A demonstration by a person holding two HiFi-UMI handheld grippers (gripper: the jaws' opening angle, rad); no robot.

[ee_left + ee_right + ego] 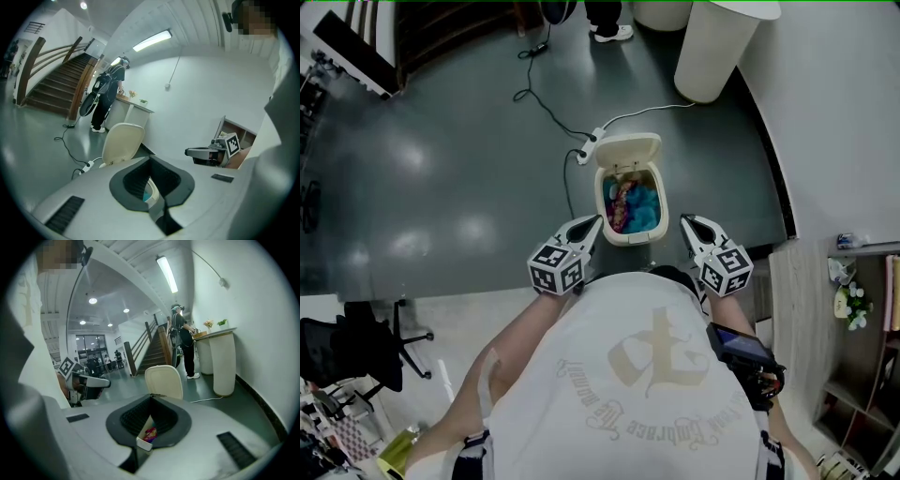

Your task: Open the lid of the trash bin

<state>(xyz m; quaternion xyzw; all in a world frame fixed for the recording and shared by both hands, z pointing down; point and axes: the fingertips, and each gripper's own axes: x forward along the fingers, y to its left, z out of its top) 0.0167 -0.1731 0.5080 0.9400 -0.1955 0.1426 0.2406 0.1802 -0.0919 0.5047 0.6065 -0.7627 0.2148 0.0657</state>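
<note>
The bin (630,230) stands on the dark floor (441,169) directly ahead, lid (628,148) already raised upright behind the opening, with blue and pink contents showing inside. The left gripper (592,223) and right gripper (686,223) sit just beside the bin's front corners, one on each side, each with jaws drawn together and gripping nothing. A power strip (589,148) with trailing cable lies just beside the lid's left edge, a white pedestal (712,47) stands farther back by the wall (844,112), and a person (183,345) stands beyond it.
</note>
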